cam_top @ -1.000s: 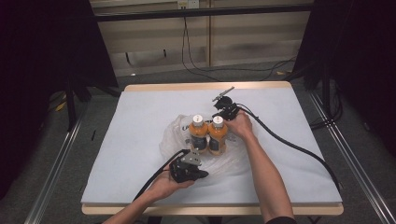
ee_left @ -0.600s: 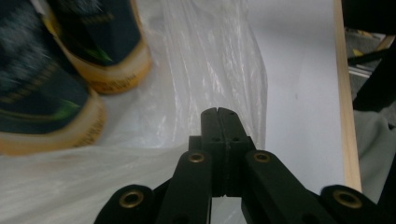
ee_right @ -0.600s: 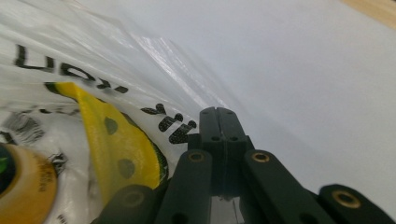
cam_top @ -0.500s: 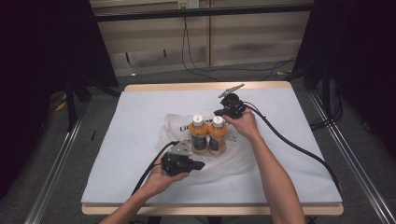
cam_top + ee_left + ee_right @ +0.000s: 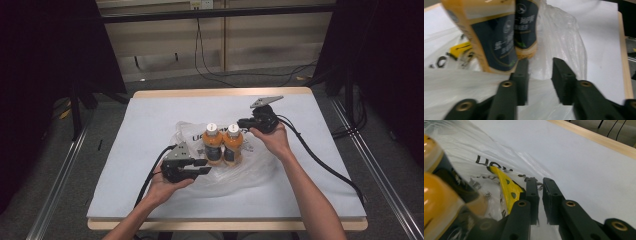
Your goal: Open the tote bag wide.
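We see two orange bottles (image 5: 223, 144) standing upright, side by side and touching, on a crumpled clear plastic bag (image 5: 250, 167) near the middle of the table (image 5: 150, 115). Our left gripper (image 5: 202, 166) sits just beside them toward the near edge, jaws apart over the bag. Our right gripper (image 5: 241, 123) is at the bag's far-right side, jaws nearly together, a narrow gap showing; whether they pinch the plastic, we cannot tell.

2 orange bottles (image 5: 223, 144) with white caps and dark labels stand upright, touching, on a clear printed plastic bag (image 5: 250, 165), between both grippers' jaws, just beyond each.
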### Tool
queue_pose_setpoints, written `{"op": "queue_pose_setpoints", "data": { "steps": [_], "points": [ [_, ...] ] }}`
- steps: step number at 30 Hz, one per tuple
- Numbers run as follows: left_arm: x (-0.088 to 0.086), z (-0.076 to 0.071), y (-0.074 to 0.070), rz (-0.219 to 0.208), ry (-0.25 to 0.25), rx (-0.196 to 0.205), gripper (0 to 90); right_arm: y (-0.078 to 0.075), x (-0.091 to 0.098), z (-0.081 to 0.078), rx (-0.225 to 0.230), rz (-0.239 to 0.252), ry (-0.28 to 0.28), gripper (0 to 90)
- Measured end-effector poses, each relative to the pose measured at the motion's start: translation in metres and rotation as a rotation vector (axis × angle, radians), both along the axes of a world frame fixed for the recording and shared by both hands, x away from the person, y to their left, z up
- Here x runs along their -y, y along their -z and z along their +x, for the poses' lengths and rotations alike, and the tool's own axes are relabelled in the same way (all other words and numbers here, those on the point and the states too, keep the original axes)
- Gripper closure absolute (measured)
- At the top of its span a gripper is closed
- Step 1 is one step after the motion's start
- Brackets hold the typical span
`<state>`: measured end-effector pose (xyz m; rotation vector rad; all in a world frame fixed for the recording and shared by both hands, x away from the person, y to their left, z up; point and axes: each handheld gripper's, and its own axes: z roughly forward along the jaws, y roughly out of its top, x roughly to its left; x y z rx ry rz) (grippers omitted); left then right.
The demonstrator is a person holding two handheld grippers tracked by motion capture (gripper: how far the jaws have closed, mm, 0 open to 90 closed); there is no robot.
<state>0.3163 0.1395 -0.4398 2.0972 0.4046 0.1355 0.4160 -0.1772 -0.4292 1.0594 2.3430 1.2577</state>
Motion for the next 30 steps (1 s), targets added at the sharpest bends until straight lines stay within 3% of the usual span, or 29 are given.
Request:
{"op": "queue_pose_setpoints", "data": {
  "steps": [4, 13, 19, 24, 30],
  "points": [
    [-0.005, 0.000, -0.004, -0.015, -0.031, 0.004, 48.8, -0.002, 0.007, -0.016, 0.028, -0.007, -0.006, 74.2],
    [-0.013, 0.002, -0.010, -0.050, -0.065, -0.001, 26.3, -0.010, 0.032, -0.050, 0.059, 0.058, 0.021, 42.9],
    [-0.019, -0.002, -0.016, -0.043, -0.083, 0.050, 16.7, -0.021, 0.042, -0.073, 0.084, 0.079, 0.048, 25.6],
    [-0.032, -0.003, -0.026, -0.071, -0.109, 0.053, 11.8, -0.026, 0.053, -0.096, 0.115, 0.101, 0.075, 20.3],
    [-0.054, -0.006, -0.031, -0.076, -0.184, 0.069, 10.5, -0.023, 0.065, -0.120, 0.124, 0.114, 0.109, 17.7]
  ]
}}
